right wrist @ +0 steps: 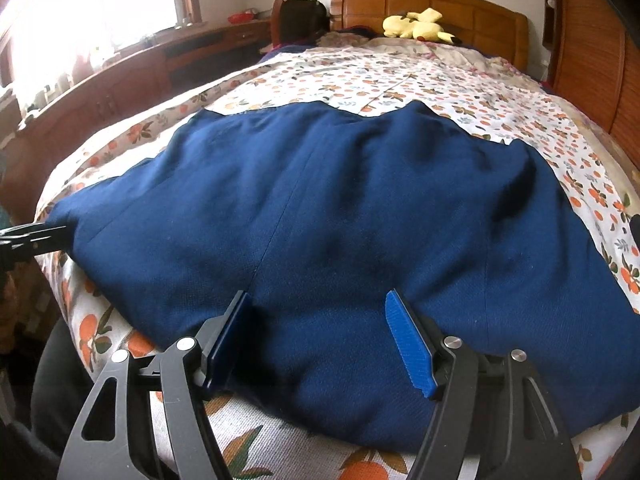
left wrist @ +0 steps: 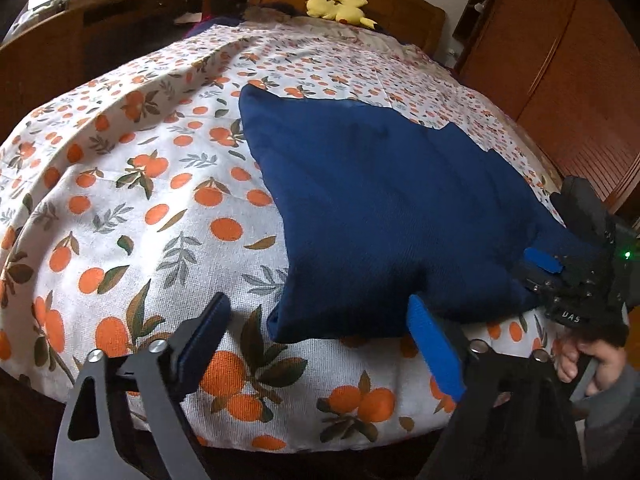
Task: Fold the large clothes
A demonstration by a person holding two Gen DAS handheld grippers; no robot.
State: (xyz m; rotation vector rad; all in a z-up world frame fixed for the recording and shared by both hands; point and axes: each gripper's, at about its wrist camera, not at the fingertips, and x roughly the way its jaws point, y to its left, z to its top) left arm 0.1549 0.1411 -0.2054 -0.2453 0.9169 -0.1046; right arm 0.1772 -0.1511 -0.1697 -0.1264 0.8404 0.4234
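The left gripper (left wrist: 316, 328) sits nearest in its own view, its jaws spread wide with nothing pressed between them: the left pad hovers over bare orange-print bedspread (left wrist: 132, 208) and the right pad lies at the near left corner of the dark blue garment (left wrist: 384, 208), whose folded edge reaches partly into the gap. In the right wrist view the right gripper (right wrist: 320, 340) also stands apart at the jaws, both blue pads resting on or just above the garment's (right wrist: 320, 208) near hem, with cloth lying flat between them and no pinch visible. A bare hand with a grey sleeve (left wrist: 592, 364) holds the right gripper's handle at the far right of the left wrist view, where that tool (left wrist: 560, 276) is seen touching the garment's near right part. The garment lies spread across the near half of the bed, wide at the near edge and narrowing farther off, with mild wrinkles and a seam running away from the viewer. Beyond it the bedspread (right wrist: 400, 80) continues to the pillows, where a yellow plush toy (right wrist: 416, 26) rests against the wooden headboard (right wrist: 440, 4). A wooden cabinet (left wrist: 560, 60) stands to the right, and a bright window (right wrist: 80, 8) above a low wooden counter lies to the far left
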